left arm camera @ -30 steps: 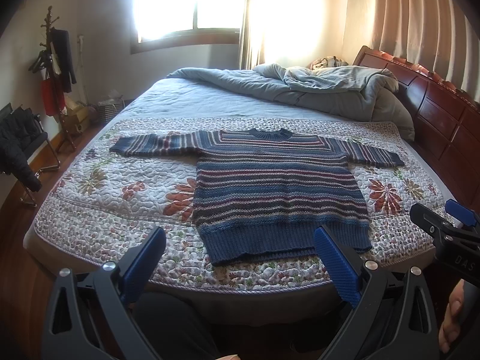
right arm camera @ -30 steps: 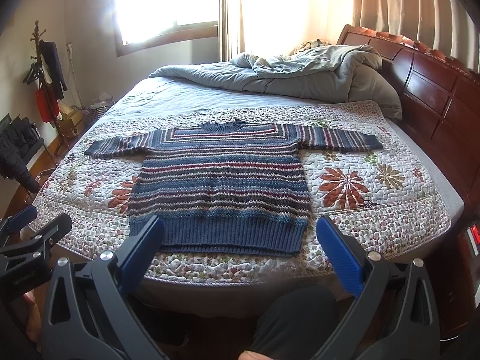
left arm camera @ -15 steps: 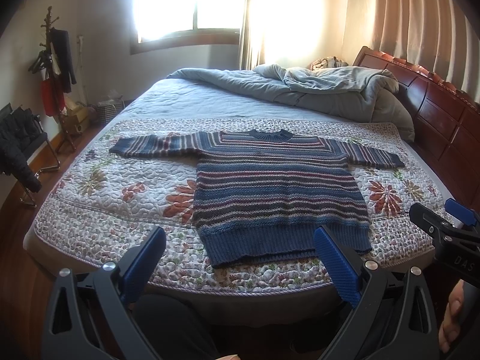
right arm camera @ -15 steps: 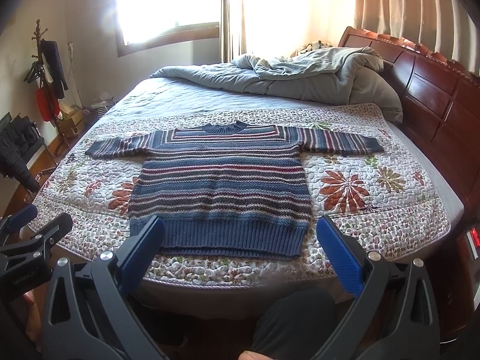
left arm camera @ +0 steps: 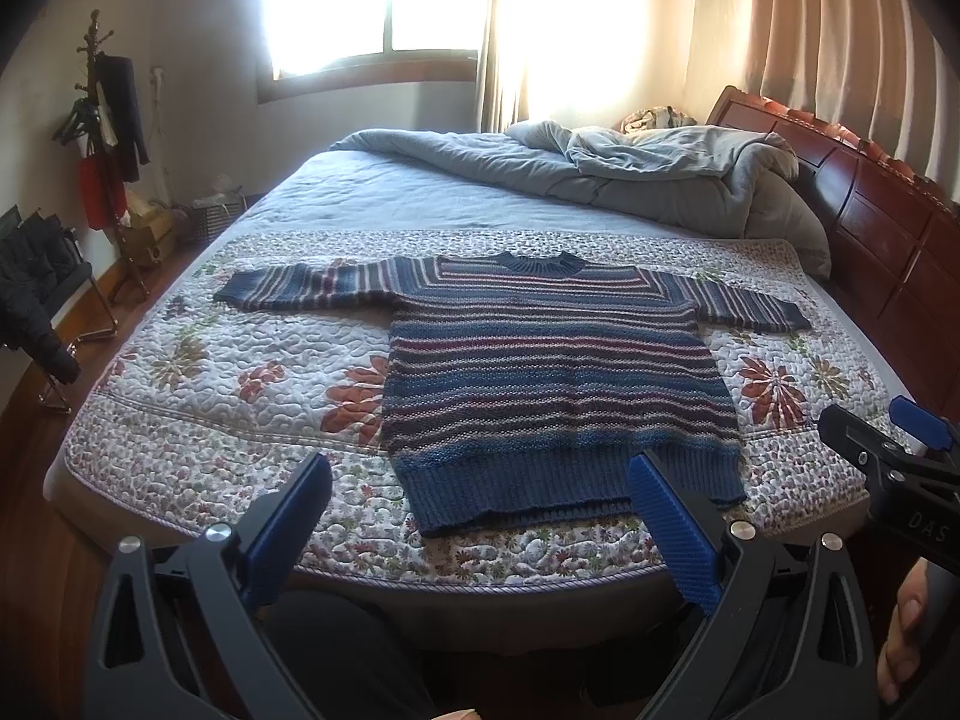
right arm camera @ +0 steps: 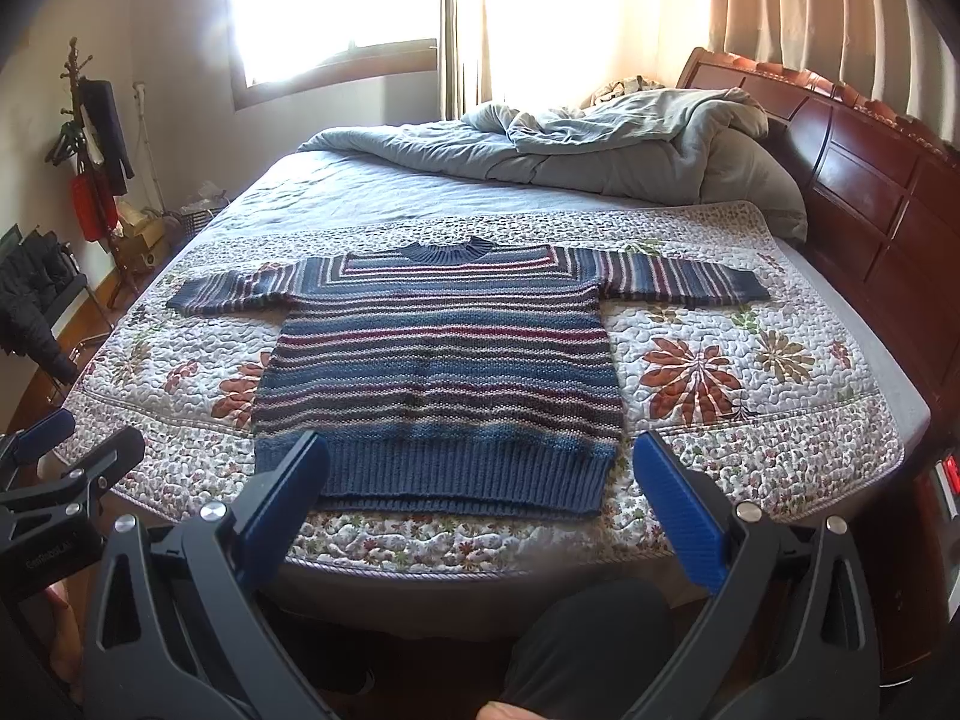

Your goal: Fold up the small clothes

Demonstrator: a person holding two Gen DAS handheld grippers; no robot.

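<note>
A small blue striped knit sweater [left arm camera: 552,378] lies flat on the floral quilt [left arm camera: 198,402], sleeves spread out to both sides, hem toward me. It also shows in the right wrist view [right arm camera: 438,372]. My left gripper [left arm camera: 480,516] is open and empty, held off the bed's near edge in front of the hem. My right gripper [right arm camera: 480,510] is open and empty, also short of the hem. Each gripper shows at the edge of the other's view: the right gripper [left arm camera: 882,456], the left gripper [right arm camera: 66,456].
A rumpled grey duvet [left arm camera: 630,174] is piled at the far side of the bed by the wooden headboard [left arm camera: 888,228]. A coat rack [left arm camera: 102,138] and a chair with dark clothes [left arm camera: 30,300] stand left of the bed. My knees are below the grippers.
Both grippers have shifted very slightly; the sweater has not moved and both stay open.
</note>
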